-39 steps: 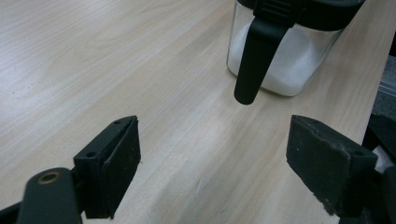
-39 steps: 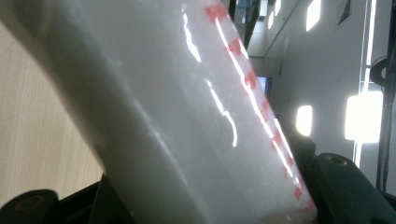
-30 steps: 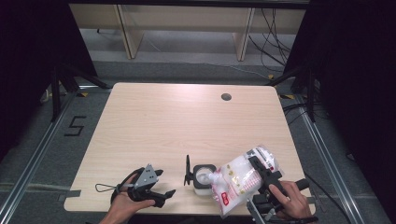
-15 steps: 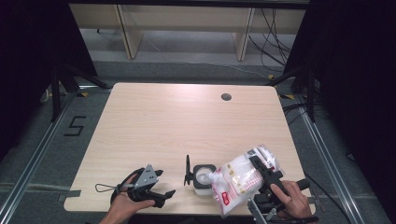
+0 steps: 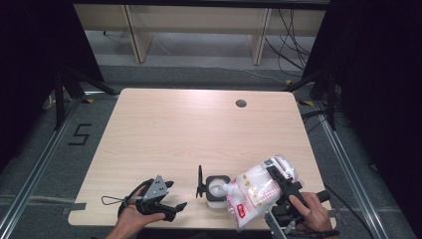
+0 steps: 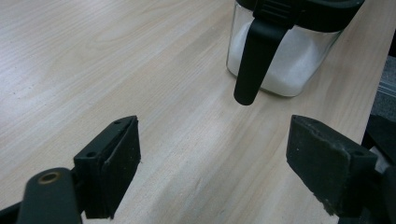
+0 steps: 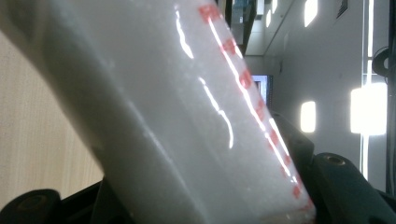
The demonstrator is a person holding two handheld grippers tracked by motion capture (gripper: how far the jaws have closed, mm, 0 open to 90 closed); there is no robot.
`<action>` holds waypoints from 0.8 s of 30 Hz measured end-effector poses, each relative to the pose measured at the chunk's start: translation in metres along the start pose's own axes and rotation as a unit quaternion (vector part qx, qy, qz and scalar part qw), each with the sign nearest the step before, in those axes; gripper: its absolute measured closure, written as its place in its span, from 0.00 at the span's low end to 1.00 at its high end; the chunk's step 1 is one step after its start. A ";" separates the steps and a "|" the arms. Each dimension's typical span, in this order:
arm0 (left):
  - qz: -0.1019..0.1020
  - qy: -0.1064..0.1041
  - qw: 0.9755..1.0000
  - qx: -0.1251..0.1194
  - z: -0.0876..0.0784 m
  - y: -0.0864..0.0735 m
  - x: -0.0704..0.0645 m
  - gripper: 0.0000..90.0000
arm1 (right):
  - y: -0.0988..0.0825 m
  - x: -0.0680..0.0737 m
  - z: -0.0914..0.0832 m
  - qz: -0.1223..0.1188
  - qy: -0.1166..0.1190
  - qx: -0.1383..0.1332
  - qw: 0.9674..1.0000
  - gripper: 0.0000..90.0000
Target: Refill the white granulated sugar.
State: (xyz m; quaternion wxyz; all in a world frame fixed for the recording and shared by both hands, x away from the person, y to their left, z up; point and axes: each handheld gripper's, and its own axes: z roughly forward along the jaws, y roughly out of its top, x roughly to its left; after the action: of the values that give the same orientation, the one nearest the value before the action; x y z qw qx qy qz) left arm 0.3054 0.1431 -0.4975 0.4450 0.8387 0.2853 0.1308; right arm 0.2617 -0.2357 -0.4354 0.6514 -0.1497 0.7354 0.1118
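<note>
**A:** At the near edge of the surface [image 5: 164, 124], what have you got in hand?

**B:** My right tool [image 5: 282, 185] is clamped about half-wide on a clear bag [image 5: 256, 191] of white grains, tipped so its spout hangs over the mouth of the jar [image 5: 217, 189]. The jar stands just left of the bag, its black lid [image 5: 200, 181] flipped up on the far side from me.

**A:** And your left tool?

**B:** My left tool [image 5: 171, 196] rests on the surface, well left of the jar, jaws wide apart and empty. In the left gripper view the jar [image 6: 280, 60] looks partly filled.

**A:** How do you pour well from here?

**B:** I'd judge: keep the spout centred over the opening, raise the bag's bottom slowly so the grains run in a thin stream, and don't squeeze harder, or it may gush. If the jar starts to shift, my left tool could steady it.
</note>
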 end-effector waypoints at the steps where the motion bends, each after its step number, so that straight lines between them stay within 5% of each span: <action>1: 0.003 0.001 1.000 0.000 0.000 0.000 0.000 0.19 | 0.000 0.001 0.000 0.007 0.004 0.005 1.000 0.55; 10: 0.002 -0.001 1.000 0.001 0.000 0.000 0.001 0.19 | 0.001 0.000 0.000 -0.008 0.000 0.005 1.000 0.56; 11: 0.016 -0.001 1.000 0.002 0.000 0.001 0.002 0.19 | 0.001 0.000 0.000 -0.007 -0.001 0.004 1.000 0.56; 12: 0.000 0.000 1.000 0.002 0.000 0.000 0.000 0.19 | 0.001 0.000 0.000 -0.007 0.000 0.005 1.000 0.56; 15: 0.004 0.001 1.000 0.003 0.000 0.000 0.000 0.19 | 0.001 0.002 -0.001 0.005 0.003 0.007 1.000 0.56; 24: 0.001 0.000 1.000 0.001 0.000 0.000 0.000 0.19 | 0.001 0.000 -0.001 -0.005 -0.001 0.004 1.000 0.56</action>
State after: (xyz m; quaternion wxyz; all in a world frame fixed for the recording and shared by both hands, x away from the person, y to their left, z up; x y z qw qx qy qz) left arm 0.3055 0.1431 -0.4974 0.4439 0.8396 0.2844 0.1304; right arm 0.2604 -0.2352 -0.4352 0.6531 -0.1506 0.7346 0.1052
